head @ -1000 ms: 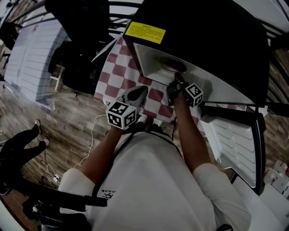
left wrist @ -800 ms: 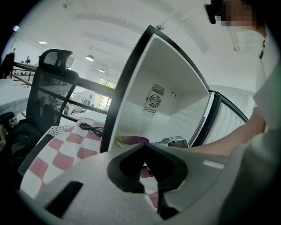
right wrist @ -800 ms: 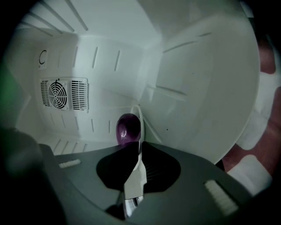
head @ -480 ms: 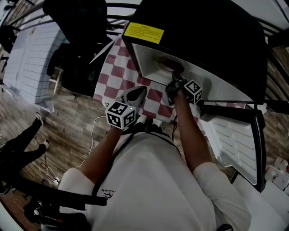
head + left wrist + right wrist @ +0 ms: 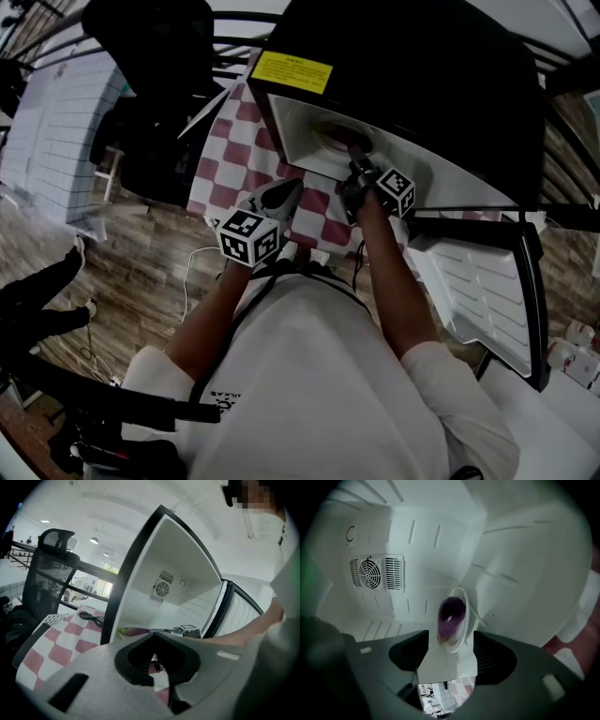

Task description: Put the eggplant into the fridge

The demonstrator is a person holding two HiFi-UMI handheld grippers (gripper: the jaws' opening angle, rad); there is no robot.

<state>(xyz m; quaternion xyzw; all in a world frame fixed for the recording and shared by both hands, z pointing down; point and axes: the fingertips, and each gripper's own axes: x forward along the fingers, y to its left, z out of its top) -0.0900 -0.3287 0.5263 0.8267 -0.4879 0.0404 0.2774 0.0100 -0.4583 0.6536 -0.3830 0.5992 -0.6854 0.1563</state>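
In the head view the black fridge (image 5: 412,56) lies open on the checkered tabletop (image 5: 225,159), its door (image 5: 478,291) swung out to the right. The right gripper (image 5: 354,164) reaches into the opening. The eggplant (image 5: 337,139) sits just beyond it on the fridge floor. The left gripper (image 5: 286,192) hangs outside, near and to the left.

The left gripper view shows that gripper (image 5: 154,637) clenched on nothing. Past it the eggplant (image 5: 138,631) lies inside the fridge, green end to the left, with the right gripper (image 5: 180,631) close at its right.

In the right gripper view the jaws of the gripper (image 5: 450,641) have just been opening and stand released. The eggplant (image 5: 451,616) rests on a white plate (image 5: 465,602) whose near end lies between the pads, untouched. Its long axis runs straight away, in line with the jaws. So the right hand is nearer, and backing straight out should clear the plate.
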